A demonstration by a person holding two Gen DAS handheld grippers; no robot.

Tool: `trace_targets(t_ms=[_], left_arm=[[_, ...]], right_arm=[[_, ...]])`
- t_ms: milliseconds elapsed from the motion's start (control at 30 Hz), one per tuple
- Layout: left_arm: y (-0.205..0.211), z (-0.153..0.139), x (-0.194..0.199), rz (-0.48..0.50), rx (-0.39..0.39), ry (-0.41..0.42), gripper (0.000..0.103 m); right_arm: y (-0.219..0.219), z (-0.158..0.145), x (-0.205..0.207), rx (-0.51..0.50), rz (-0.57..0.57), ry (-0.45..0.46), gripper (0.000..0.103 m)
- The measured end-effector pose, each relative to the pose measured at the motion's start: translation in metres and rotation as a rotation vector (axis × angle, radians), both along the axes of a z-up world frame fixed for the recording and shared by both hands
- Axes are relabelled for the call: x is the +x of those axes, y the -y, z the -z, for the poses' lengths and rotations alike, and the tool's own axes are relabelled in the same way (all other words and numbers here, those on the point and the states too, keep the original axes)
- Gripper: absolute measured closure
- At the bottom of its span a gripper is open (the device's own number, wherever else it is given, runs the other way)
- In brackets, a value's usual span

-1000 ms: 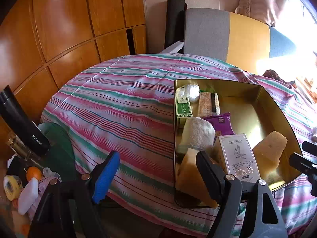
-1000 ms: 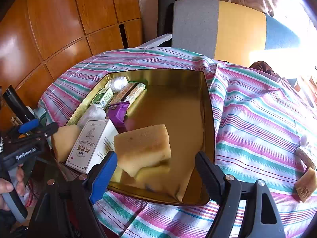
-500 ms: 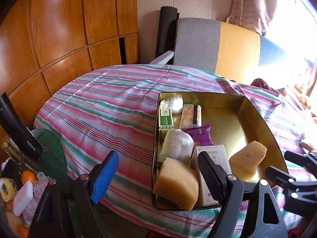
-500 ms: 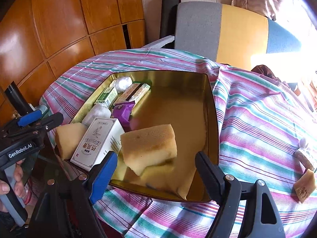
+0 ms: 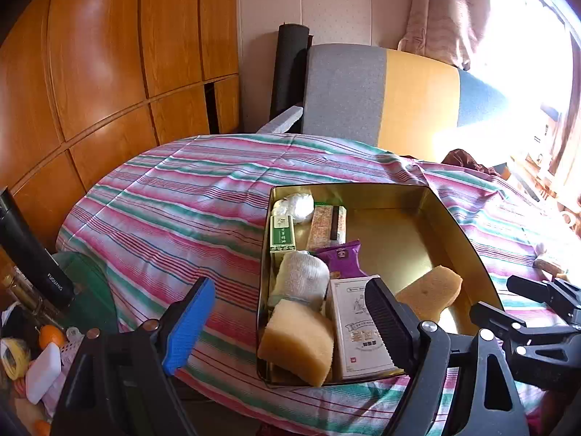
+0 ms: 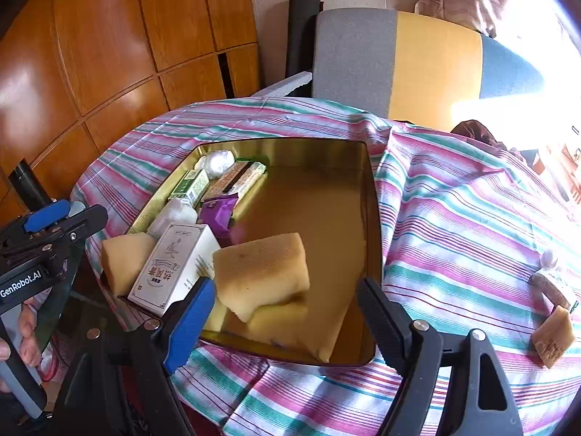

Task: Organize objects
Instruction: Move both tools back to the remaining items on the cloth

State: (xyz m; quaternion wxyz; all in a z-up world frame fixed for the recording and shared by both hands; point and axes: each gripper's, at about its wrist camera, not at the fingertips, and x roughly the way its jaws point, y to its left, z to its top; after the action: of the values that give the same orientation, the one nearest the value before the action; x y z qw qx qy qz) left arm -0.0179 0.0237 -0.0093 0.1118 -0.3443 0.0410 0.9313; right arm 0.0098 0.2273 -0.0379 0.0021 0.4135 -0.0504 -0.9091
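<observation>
Glare from the window washes out the far right of the striped cloth (image 6: 472,218), where a few small items (image 6: 553,330) lie too blurred to identify; print on the white box (image 5: 357,330) is unreadable. The gold tin (image 6: 376,218) holds two sponges (image 6: 261,272), one white box, one green box (image 5: 281,234), one purple packet (image 5: 343,259), one gauze roll (image 5: 301,279), one plastic-wrapped bundle (image 5: 296,205) and a wrapped bar (image 5: 326,223). Left gripper (image 5: 290,323) is opening with nothing between its jaws, the near sponge (image 5: 296,341) lying just beyond them. Right gripper (image 6: 287,312) stands wide and empty, the other sponge just ahead of it.
</observation>
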Motion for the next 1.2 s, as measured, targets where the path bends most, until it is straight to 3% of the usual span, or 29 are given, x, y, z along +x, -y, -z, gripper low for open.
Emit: trace_targets(t_ms=[400,667,867,1000,1200], left_arm=[[-0.03,-0.002,0.005,0.088,-0.021,0.005,0.017],[-0.061,-0.007,0.007,0.178,-0.025,0.009,0.017],[-0.087,-0.008,0.009,0.256,-0.02,0.018,0.017],[-0.107,-0.011,0.014,0.32,-0.017,0.02,0.017],[-0.156,-0.013,0.023,0.442,-0.027,0.028,0.017]], right_arm=[[-0.065,-0.002,0.015,-0.004,0.151,-0.002,0.021],[-0.142,-0.016,0.034,0.045,0.316,-0.013,0.021],[-0.228,-0.033,0.071,0.08,0.547,-0.041,0.021],[-0.295,-0.038,0.112,0.042,0.788,-0.097,0.021],[-0.365,-0.003,0.184,-0.167,1.154,-0.131,0.021]])
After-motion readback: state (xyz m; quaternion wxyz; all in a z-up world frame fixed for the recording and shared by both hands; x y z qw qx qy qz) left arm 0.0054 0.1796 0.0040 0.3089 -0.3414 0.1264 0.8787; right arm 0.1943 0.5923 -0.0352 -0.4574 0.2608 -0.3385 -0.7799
